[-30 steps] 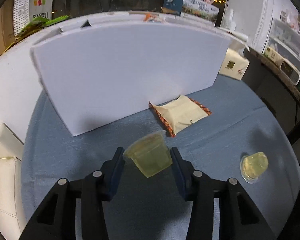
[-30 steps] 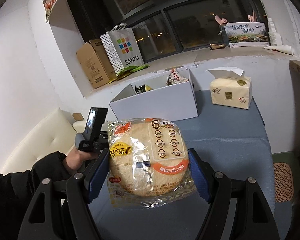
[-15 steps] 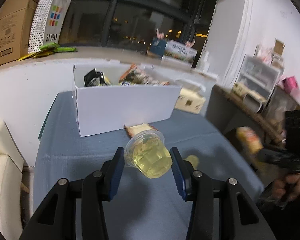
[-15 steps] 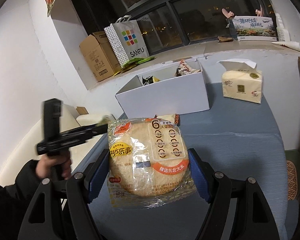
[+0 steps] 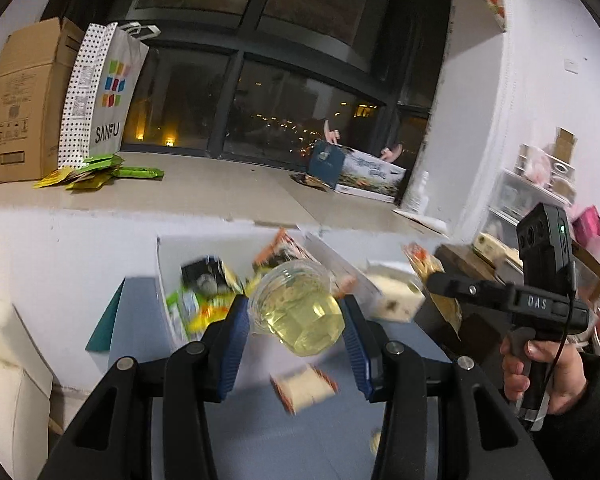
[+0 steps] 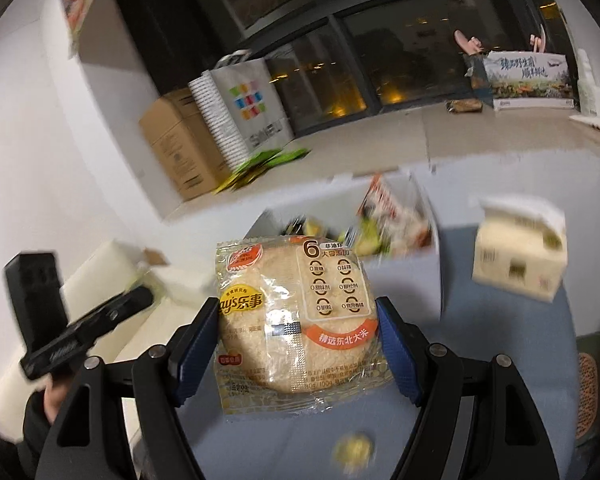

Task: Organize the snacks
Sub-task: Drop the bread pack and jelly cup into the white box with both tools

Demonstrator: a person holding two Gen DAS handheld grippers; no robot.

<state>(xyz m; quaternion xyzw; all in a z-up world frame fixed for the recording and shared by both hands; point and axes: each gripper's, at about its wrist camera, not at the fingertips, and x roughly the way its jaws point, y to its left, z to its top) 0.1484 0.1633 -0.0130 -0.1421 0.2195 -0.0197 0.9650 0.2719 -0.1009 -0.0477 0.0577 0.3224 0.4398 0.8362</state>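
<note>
Snack box [image 5: 168,276] beside tissue pack [image 6: 516,264]

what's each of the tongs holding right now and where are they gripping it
Left tongs pinch a clear jelly cup by its opposite side walls. Right tongs clamp a wrapped round rice cracker pack by its left and right edges.

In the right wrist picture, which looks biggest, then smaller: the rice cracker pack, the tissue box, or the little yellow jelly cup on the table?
1. rice cracker pack, closest to the camera
2. tissue box
3. jelly cup, blurry
</note>
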